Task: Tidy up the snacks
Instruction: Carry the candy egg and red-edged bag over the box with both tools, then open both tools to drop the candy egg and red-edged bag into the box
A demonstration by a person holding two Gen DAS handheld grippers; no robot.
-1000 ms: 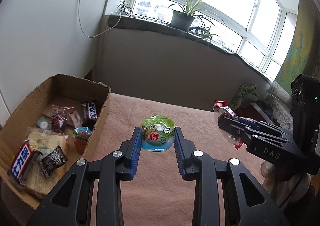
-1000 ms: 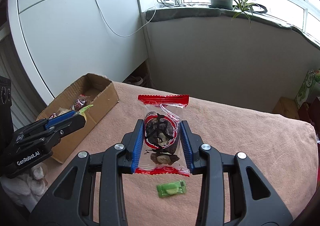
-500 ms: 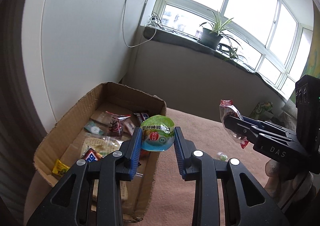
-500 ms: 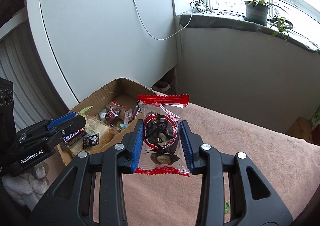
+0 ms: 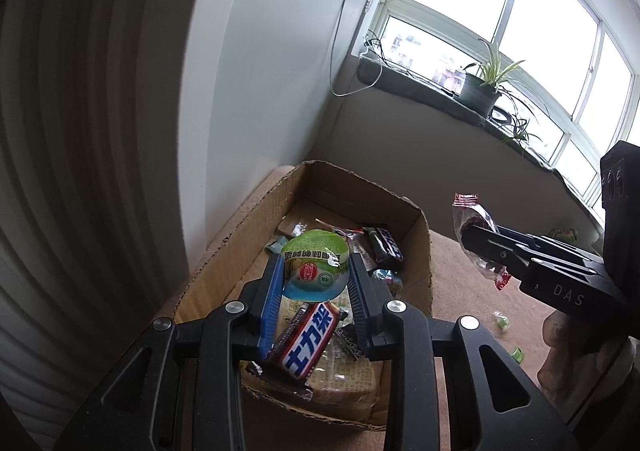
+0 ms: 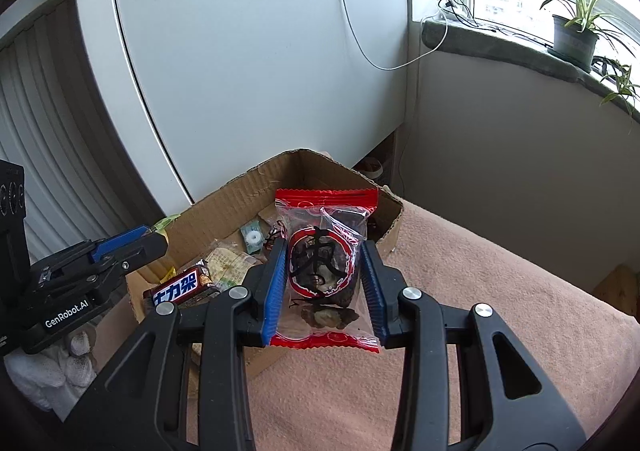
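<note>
Both our grippers have swung toward the cardboard box (image 5: 416, 235) since a second ago, when they hung over the pink cloth (image 6: 500, 311); each has kept its snack. Our left gripper (image 5: 316, 275) is clamped on the green-lidded jelly cup (image 5: 316, 267), and the box with its chocolate bar (image 5: 310, 339) now lies directly under and ahead of its fingertips. Our right gripper (image 6: 325, 275) is closed on the red-edged clear packet (image 6: 326, 263); the box sits ahead and to its left, with the near wall still below the packet. If we let go now, we think the packet could fall on this wall or on the cloth. Our two tools are also near each other, so they could collide above the box.
</note>
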